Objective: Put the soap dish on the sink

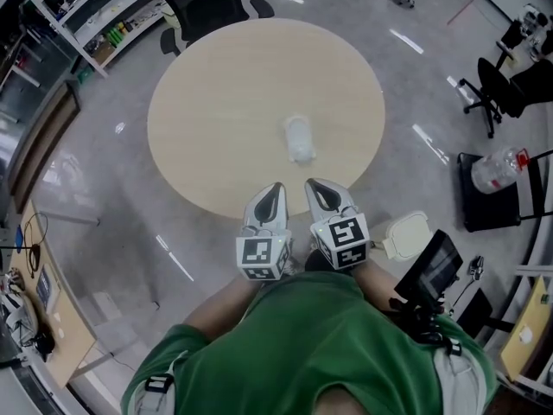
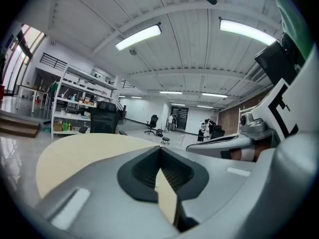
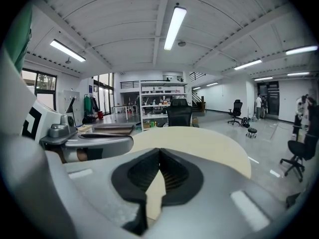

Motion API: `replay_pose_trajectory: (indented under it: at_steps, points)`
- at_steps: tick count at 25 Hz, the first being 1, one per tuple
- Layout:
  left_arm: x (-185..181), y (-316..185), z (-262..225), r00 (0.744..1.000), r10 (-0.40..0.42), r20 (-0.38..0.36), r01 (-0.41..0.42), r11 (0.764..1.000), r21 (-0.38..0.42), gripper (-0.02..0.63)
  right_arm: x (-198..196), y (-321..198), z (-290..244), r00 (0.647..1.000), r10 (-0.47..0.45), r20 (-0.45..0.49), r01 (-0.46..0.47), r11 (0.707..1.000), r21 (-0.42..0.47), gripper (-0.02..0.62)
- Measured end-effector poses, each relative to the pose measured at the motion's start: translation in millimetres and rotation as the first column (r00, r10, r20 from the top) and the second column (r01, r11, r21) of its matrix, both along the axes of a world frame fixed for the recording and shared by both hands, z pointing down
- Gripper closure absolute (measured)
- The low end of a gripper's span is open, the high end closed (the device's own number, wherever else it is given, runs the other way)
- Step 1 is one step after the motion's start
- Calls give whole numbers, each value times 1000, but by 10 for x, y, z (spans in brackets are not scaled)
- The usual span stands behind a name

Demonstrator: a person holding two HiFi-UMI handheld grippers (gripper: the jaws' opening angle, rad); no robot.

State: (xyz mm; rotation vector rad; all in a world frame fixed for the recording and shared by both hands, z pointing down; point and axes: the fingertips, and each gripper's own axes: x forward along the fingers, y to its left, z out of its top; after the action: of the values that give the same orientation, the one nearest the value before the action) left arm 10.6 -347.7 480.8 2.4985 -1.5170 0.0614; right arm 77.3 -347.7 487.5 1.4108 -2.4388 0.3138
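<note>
A pale translucent soap dish [image 1: 300, 138] lies on the round beige table [image 1: 216, 102], right of its middle. My left gripper [image 1: 275, 187] and right gripper [image 1: 312, 182] hover side by side over the table's near edge, a short way short of the dish. Both point toward it. In the left gripper view the jaws [image 2: 160, 151] meet at the tips with nothing between them. The right gripper view shows the same for the right gripper [image 3: 159, 152]. The dish is hidden in both gripper views. No sink is in view.
A black office chair [image 1: 203, 3] stands at the table's far side, beside a shelf rack [image 1: 95, 15]. Right of the table are another black chair [image 1: 497, 89], a water bottle [image 1: 497, 169] on a black stool, and a white lidded object [image 1: 408, 234] on the floor.
</note>
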Motion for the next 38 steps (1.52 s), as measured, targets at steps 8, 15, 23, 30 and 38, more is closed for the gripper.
replay_pose_trajectory:
  at_steps: [8, 15, 23, 30, 38]
  points:
    - [158, 218, -228, 1000, -14, -6, 14, 999, 48, 600, 55, 232, -228, 998, -54, 17, 53, 997, 48, 592]
    - [425, 434, -435, 999, -32, -21, 34, 995, 92, 600, 353, 465, -392, 998, -59, 32, 56, 994, 91, 592]
    - [638, 595, -659, 999, -50, 16, 47, 982, 186, 600, 653, 651, -670, 998, -55, 38, 45, 973, 228, 592]
    - [619, 616, -794, 997, -64, 42, 51, 966, 254, 600, 706, 656, -847, 995, -35, 90, 11, 966, 259, 592]
    - [567, 571, -764, 998, -68, 10, 64, 973, 223, 600, 695, 573, -815, 997, -20, 72, 2, 969, 247, 592]
